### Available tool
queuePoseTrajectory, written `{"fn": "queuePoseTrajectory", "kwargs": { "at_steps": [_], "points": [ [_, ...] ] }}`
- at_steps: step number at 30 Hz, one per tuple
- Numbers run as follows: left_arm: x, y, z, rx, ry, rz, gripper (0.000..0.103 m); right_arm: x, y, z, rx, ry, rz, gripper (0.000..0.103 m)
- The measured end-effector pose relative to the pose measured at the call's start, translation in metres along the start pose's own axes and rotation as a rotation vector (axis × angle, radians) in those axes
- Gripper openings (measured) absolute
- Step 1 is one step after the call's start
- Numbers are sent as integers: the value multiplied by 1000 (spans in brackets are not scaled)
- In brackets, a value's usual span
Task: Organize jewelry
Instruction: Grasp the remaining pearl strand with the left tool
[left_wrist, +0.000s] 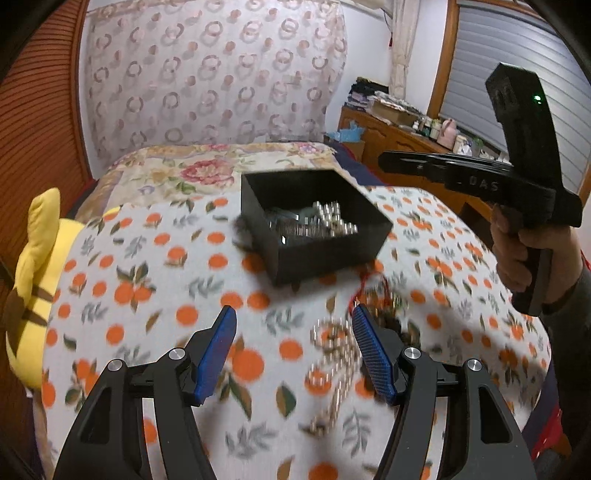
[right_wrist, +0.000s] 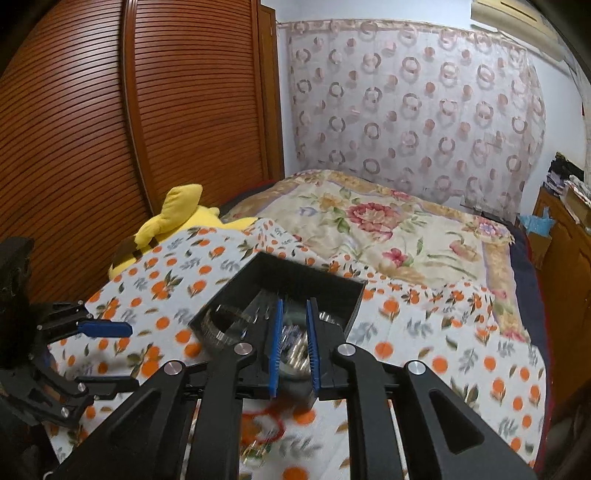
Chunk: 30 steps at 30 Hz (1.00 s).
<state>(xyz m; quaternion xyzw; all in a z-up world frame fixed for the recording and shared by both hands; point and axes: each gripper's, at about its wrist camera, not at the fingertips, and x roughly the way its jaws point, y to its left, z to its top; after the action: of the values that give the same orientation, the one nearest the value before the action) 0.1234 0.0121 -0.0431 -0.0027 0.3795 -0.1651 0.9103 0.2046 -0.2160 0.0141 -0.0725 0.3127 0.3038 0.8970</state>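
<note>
On the orange-print blanket (left_wrist: 147, 266), a blurred beaded bracelet (left_wrist: 332, 365) lies between and just ahead of the spread blue pads of the left gripper (left_wrist: 291, 314), which is released and holds nothing; a red-corded piece (left_wrist: 373, 291) sits beside its right pad, and the black box (left_wrist: 314, 225) of silvery jewelry lies farther ahead. The letters "DAS" can be read on the right gripper's body (left_wrist: 476, 184) in the left view. Only the right view shows the right gripper (right_wrist: 294, 301) over the black box, its pads close together with a gap between them, gripping nothing I can make out, and a clear bangle (right_wrist: 225, 328) in the box.
</note>
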Motion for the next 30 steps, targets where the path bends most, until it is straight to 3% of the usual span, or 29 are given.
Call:
{"fn": "queuePoseTrajectory", "kwargs": {
  "at_steps": [7, 14, 20, 30],
  "points": [
    [-12, 0, -30, 2, 30, 1, 61, -20, 23, -41, 6, 28, 17, 15],
    [-15, -2, -50, 10, 63, -5, 49, -25, 49, -80, -18, 85, 56, 15],
    [-7, -6, -54, 24, 98, -20, 31, -26, 59, -94, -20, 103, 72, 15],
    [9, -16, -53, 77, 146, 2, 26, -28, 67, -103, -32, 118, 92, 16]
  ]
}}
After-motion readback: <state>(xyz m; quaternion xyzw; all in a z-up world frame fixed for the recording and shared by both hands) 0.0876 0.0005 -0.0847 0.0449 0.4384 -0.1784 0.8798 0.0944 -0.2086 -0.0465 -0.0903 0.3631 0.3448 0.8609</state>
